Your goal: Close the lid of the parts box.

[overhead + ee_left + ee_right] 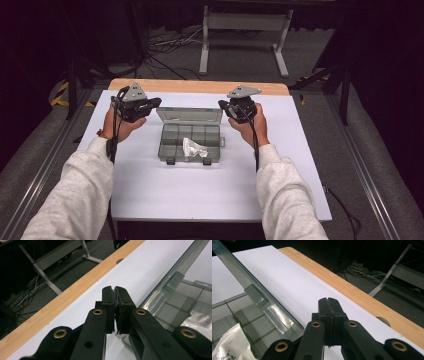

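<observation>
A clear plastic compartment box (172, 141) lies open in the middle of the white table, its lid (190, 115) standing up at the far side. A small white plastic bag (193, 148) rests in the box's near compartments, also seen in the left gripper view as the bag (200, 323) and in the right gripper view as the bag (229, 346). My left gripper (152, 103) hovers just left of the lid, jaws pressed together on nothing (114, 291). My right gripper (226, 106) hovers just right of the lid, also shut and empty (327, 302).
The white table top (200, 190) has a wooden strip (200, 86) along its far edge. Beyond it stand a grey metal frame (245, 22) and loose cables (170, 42) on the floor. Metal rails run along both sides of the table.
</observation>
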`<state>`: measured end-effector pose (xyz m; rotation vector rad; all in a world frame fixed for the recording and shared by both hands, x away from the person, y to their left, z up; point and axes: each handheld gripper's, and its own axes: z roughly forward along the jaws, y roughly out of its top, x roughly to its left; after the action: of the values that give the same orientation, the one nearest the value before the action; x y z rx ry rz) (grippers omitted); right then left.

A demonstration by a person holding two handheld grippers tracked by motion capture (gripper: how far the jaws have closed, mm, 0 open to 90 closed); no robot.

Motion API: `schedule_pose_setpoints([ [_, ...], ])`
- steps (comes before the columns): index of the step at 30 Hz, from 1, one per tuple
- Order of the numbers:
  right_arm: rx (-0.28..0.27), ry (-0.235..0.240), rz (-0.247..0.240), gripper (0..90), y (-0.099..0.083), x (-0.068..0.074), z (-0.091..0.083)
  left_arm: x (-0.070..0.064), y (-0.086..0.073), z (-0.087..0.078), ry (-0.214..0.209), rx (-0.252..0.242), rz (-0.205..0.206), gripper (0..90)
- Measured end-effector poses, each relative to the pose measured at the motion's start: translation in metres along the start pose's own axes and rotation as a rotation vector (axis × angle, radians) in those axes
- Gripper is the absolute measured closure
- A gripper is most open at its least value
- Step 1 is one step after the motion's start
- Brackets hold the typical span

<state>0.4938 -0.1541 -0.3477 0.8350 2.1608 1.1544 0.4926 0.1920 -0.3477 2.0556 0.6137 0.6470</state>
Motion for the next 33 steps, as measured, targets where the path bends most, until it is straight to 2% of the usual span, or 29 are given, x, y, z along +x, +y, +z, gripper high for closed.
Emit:
schedule_pose_setpoints([
  [6,-0.002,0.003,-0.002,90.0,-0.001,0.001,-0.005,-0.005,-0.001,-0.002,-0.008,0.001,0.001,86.8],
  [8,-0.004,0.006,-0.005,90.0,-0.003,0.002,-0.009,-0.01,-0.002,-0.006,-0.013,-0.003,0.017,86.8],
  [12,-0.003,0.015,-0.015,90.0,-0.004,0.005,-0.012,-0.014,-0.003,-0.009,-0.016,-0.005,0.022,86.8],
  [21,0.003,0.057,-0.051,90.0,-0.009,0.021,-0.021,-0.027,-0.009,-0.019,-0.034,-0.011,0.054,86.7],
  [33,0.01,0.118,-0.065,89.9,-0.024,0.038,-0.026,-0.046,-0.025,-0.024,-0.079,-0.008,0.075,87.2],
])
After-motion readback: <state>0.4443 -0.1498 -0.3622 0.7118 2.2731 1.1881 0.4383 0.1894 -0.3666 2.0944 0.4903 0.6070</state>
